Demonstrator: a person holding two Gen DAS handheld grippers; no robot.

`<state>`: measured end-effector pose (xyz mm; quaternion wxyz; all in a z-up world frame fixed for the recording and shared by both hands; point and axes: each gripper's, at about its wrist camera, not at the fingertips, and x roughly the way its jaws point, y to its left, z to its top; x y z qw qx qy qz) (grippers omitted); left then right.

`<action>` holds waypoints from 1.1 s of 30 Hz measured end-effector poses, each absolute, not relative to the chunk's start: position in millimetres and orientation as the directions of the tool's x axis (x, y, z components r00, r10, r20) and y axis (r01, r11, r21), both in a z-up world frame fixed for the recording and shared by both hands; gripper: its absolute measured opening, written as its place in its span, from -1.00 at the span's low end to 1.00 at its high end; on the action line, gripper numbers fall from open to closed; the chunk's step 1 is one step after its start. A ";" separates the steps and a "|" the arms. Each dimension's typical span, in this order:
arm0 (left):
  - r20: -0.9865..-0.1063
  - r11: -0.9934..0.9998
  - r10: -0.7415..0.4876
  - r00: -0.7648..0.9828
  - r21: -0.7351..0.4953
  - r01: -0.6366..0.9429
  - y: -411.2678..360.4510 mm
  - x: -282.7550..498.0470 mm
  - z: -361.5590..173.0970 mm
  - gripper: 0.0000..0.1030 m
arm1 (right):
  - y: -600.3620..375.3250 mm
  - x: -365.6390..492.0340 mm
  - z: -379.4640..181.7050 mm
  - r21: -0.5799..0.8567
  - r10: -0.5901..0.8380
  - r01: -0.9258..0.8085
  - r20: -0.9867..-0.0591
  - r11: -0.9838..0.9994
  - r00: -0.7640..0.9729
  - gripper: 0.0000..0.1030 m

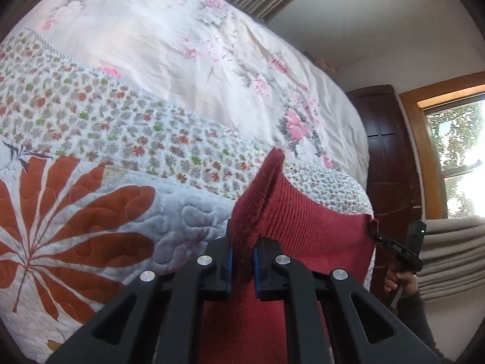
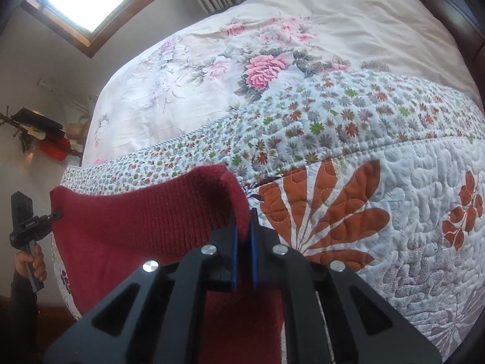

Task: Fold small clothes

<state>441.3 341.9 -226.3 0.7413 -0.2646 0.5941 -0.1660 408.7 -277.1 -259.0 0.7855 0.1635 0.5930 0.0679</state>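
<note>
Sweater (image 1: 303, 212) hangs over the quilt (image 1: 91, 212); left view: your left gripper (image 1: 242, 261) pinches one corner. Right view: right gripper (image 2: 242, 242) clamps the other. Uneven lowering could skew the fold; thick knit may slip.

Bright daylight, window (image 1: 457, 157) blown out, fisheye-warped edges, slight blur.

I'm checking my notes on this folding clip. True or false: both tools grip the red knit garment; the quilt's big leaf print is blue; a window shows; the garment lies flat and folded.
1. Both the left tool and right tool grip the red knit garment: true.
2. The quilt has a blue leaf print: false, it is rust-orange.
3. A window shows: true.
4. The garment lies flat, folded: false, it is held by two edges.
</note>
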 end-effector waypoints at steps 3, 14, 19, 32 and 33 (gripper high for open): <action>-0.817 0.816 -0.540 0.202 -0.567 -0.111 342.1 445.1 -249.0 -0.81 | -277.2 412.1 -278.0 0.320 0.284 0.110 -0.923 0.941 0.259 -0.89; -0.897 0.934 -0.316 0.309 -0.351 -0.063 343.9 403.8 -200.0 -0.13 | -285.1 360.9 -253.8 0.343 0.285 0.112 -0.891 0.933 0.354 -0.24; -0.814 0.877 -0.479 0.327 -0.458 0.143 299.4 351.0 -170.6 -0.11 | -262.4 329.1 -235.5 0.371 0.342 -0.009 -0.848 0.929 0.404 -0.24; -0.848 0.895 -0.446 0.287 -0.422 0.146 293.8 319.6 -196.9 -0.13 | -289.4 271.3 -239.3 0.416 0.366 0.054 -0.849 0.908 0.382 -0.09; -0.822 0.876 -0.483 0.300 -0.456 0.160 296.2 304.8 -186.9 -0.13 | -296.7 255.9 -240.5 0.434 0.377 0.076 -0.846 0.898 0.377 -0.02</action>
